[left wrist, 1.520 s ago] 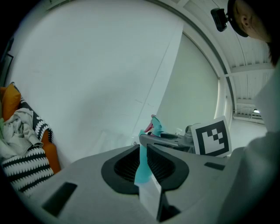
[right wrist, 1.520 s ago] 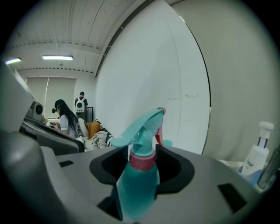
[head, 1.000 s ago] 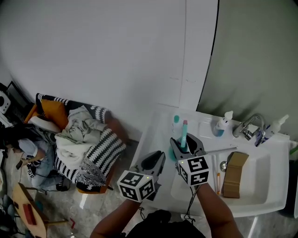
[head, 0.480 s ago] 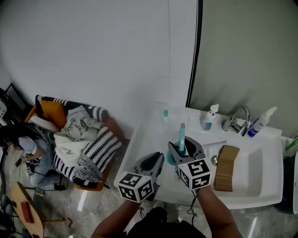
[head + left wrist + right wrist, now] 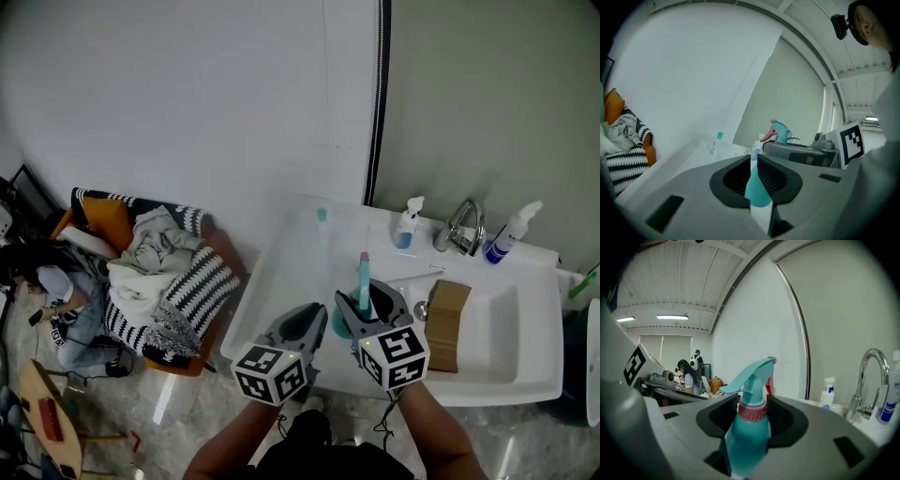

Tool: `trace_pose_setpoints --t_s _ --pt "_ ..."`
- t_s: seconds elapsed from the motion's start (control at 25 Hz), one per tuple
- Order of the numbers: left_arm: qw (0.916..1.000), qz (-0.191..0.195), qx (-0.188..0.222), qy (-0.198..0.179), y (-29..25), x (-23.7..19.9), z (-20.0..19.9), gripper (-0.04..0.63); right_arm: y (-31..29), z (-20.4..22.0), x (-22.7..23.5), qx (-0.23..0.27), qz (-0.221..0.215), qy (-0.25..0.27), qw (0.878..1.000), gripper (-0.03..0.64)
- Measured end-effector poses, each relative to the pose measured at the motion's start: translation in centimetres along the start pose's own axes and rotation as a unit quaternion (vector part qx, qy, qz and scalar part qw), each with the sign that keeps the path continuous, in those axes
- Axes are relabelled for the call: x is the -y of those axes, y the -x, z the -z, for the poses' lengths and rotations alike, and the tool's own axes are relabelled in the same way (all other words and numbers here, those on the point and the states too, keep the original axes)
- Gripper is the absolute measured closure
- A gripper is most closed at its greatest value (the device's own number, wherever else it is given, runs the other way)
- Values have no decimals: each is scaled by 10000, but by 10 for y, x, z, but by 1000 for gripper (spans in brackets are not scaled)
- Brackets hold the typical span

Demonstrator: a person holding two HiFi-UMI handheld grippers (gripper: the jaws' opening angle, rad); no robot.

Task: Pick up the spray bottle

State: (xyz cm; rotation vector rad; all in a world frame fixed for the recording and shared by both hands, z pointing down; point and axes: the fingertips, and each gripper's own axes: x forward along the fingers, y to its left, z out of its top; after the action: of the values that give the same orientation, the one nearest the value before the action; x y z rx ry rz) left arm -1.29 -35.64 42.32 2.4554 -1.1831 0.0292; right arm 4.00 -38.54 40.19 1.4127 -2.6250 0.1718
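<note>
Right gripper view shows the right hand-held gripper [image 5: 752,401] pinching the teal spray bottle [image 5: 749,437] at its neck, just under the pink collar. The trigger head stands above the jaws and the body hangs below them. In the head view the bottle sits near the front edge of the white counter [image 5: 281,281], beside the sink, and I judge it already lifted clear of the surface.

The left hand-held gripper [image 5: 751,161] has its jaws drawn almost together with only a slit between them. It pinches nothing; the teal in that slit looks like the bottle beyond.

The hold is high and the weight hangs low, so the bottle could swing or slip through. An even squeeze, with the collar resting on the jaw tops as a stop, suits the lift. A slow, upright rise would stop it tipping. The cardboard box [image 5: 447,314] and the faucet [image 5: 459,225] are to the right, so the clear route is up and toward the person, with the left hand-held gripper held aside.
</note>
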Motion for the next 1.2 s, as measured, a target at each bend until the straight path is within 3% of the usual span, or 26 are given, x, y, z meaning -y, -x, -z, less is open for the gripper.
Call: trace_pose_setpoints --t_s 1.2 --pt "9997 -78 248 -37 66 80 36 565 126 21 -42 63 -146 -129 9998 430"
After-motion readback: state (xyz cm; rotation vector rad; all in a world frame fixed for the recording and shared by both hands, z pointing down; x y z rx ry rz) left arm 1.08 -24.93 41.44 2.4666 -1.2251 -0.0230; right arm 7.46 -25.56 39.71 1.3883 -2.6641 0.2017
